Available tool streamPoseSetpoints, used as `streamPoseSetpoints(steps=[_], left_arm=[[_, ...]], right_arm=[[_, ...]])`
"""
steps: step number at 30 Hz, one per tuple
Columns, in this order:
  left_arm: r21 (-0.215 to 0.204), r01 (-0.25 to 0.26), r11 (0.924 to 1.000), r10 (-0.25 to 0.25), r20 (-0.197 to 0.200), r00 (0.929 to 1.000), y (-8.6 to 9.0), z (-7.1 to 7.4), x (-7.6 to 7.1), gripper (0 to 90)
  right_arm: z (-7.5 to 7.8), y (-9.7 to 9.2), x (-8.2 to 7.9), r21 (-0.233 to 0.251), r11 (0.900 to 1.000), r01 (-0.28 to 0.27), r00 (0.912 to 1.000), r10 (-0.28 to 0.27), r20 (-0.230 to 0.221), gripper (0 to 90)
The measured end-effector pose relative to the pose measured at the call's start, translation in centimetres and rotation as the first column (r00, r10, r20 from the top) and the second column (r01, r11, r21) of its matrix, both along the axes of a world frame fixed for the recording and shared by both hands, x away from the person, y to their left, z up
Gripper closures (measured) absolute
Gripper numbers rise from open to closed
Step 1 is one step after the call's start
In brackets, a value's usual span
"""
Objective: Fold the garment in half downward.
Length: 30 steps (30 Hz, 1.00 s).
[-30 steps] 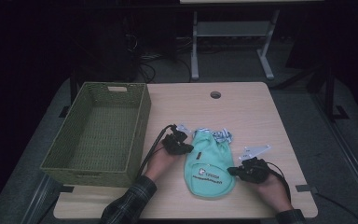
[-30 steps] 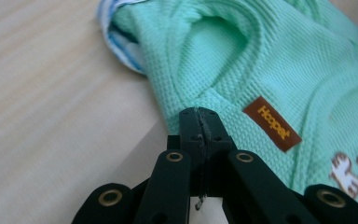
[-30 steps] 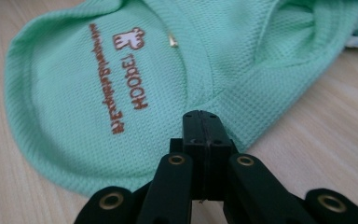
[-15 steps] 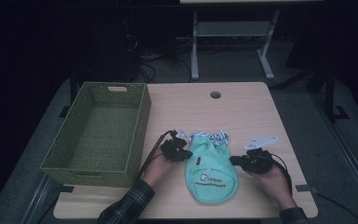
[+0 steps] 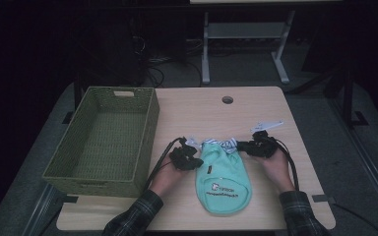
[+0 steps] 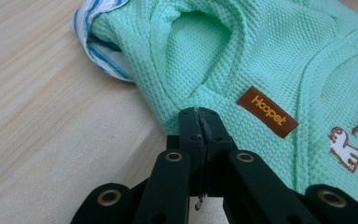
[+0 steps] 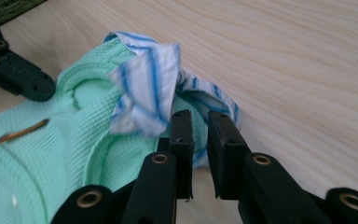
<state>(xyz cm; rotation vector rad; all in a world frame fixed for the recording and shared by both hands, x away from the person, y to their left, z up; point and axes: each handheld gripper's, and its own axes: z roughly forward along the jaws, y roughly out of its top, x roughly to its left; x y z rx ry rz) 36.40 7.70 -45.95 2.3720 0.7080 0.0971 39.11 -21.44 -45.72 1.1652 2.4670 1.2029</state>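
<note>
Pale wood worktop (image 5: 256,105) is carrying a mint garment (image 5: 224,178), lying with its long axis running from the person toward the far edge, striped collar (image 7: 144,93) at the far end. Nearer, the left hand-held gripper (image 6: 199,122) is pinching the garment's left edge, jaws pressed together on the fabric. Farther, the right hand-held gripper (image 7: 200,122) has just been opening; its jaws are standing slightly apart right at the collar, which is lying just left of them. Beyond, at the left, a green basket (image 5: 150,118) is waiting.
</note>
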Motion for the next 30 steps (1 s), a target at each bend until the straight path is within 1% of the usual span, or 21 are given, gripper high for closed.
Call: streamPoseSetpoints(steps=[2,4,5,6,7,8,9,10,12,13,14,15,18,19,20,23,25,26,28,29,30], left_arm=[[0.0,0.0,1.0,0.0,-0.001,1.0,0.0,0.0,0.0,88.7],[0.001,0.001,1.0,-0.001,0.001,1.0,0.0,0.0,0.0,88.7],[0.001,0.001,1.0,-0.001,0.001,1.0,0.0,0.0,0.0,88.7],[0.001,0.001,1.0,-0.001,0.001,1.0,0.0,0.0,0.0,88.7],[0.002,0.001,1.0,-0.001,0.001,1.0,0.0,0.0,0.0,88.7],[0.002,0.0,1.0,0.0,0.002,1.0,0.0,0.0,0.0,88.7],[-0.003,-0.005,1.0,0.005,0.003,1.0,-0.1,0.0,-0.1,88.8],[-0.002,-0.005,1.0,0.005,0.006,1.0,-0.1,0.0,-0.1,89.1],[-0.002,-0.003,1.0,0.003,0.007,1.0,-0.1,0.0,-0.1,89.3],[-0.002,-0.002,1.0,0.002,0.006,1.0,-0.1,0.0,0.0,89.3],[-0.001,-0.002,1.0,0.002,0.005,1.0,-0.1,0.0,0.0,89.4],[-0.001,-0.001,1.0,0.001,0.005,1.0,-0.1,0.0,0.0,89.4],[-0.001,-0.001,1.0,0.001,0.006,1.0,-0.1,0.0,0.0,89.5],[-0.002,-0.002,1.0,0.002,0.007,1.0,-0.1,0.0,0.0,89.5],[-0.002,-0.002,1.0,0.002,0.008,1.0,-0.1,0.0,-0.1,89.5],[0.004,0.008,1.0,-0.008,0.005,1.0,0.0,0.0,0.0,89.4],[-0.005,0.006,1.0,-0.006,-0.001,1.0,0.0,0.0,0.1,88.4],[-0.021,-0.003,0.9998,0.002,-0.007,1.0,0.0,-0.1,0.0,87.2],[-0.013,0.011,0.9999,-0.011,-0.011,0.9999,0.0,0.0,0.1,83.5],[-0.002,0.012,0.9999,-0.012,0.001,0.9999,-0.1,0.2,0.0,82.1],[-0.002,0.012,0.9999,-0.012,0.001,0.9999,-0.1,0.2,0.0,81.3]], right_arm=[[-0.1,0.2,0.2,-0.002,1.0,0.0,1.0,0.0,-0.005,77.0],[-0.5,0.9,0.6,0.002,1.0,-0.004,0.9993,0.005,-0.036,74.9],[-0.5,0.9,0.6,0.002,1.0,-0.004,0.9993,0.005,-0.036,74.9],[-0.8,1.1,0.6,-0.003,1.0,-0.008,0.9991,0.008,-0.042,76.4],[-1.0,1.4,0.7,-0.019,0.9998,-0.006,0.9989,0.005,-0.046,78.3],[-1.2,1.6,0.7,-0.049,0.9987,-0.008,0.9992,0.006,-0.04,80.5],[-1.1,1.6,0.6,-0.066,0.9978,-0.006,0.9997,0.004,-0.023,88.0],[-0.9,1.5,0.7,-0.088,0.9961,-0.007,1.0,0.007,-0.004,88.4],[-0.5,1.3,0.6,-0.106,0.9943,0.004,0.9997,-0.002,0.023,89.0],[-0.5,1.3,0.6,-0.106,0.9943,0.004,0.9997,-0.002,0.023,89.0],[-0.2,1.0,0.8,-0.121,0.9926,0.011,0.9991,-0.006,0.043,89.1],[-0.2,1.0,0.8,-0.121,0.9926,0.011,0.9991,-0.006,0.043,89.1],[0.2,0.6,1.2,-0.147,0.9889,0.022,0.9974,-0.012,0.071,89.1],[0.2,0.2,1.5,-0.163,0.9859,0.039,0.9965,-0.026,0.079,89.1],[0.2,0.2,1.5,-0.163,0.9859,0.039,0.9965,-0.026,0.079,89.1],[-0.5,-0.1,2.0,-0.145,0.9882,0.049,0.9974,-0.041,0.059,88.4],[-0.7,0.0,1.8,-0.125,0.9911,0.047,0.9972,-0.039,0.064,85.6],[-0.6,0.0,1.6,-0.113,0.9926,0.044,0.9971,-0.036,0.066,84.0],[-0.3,-0.1,1.2,-0.09,0.9949,0.045,0.9966,-0.038,0.073,80.7],[0.1,-0.3,0.8,-0.071,0.9968,0.039,0.9962,-0.033,0.081,79.2],[0.3,-0.5,0.5,-0.063,0.9974,0.035,0.996,-0.03,0.084,78.3]])
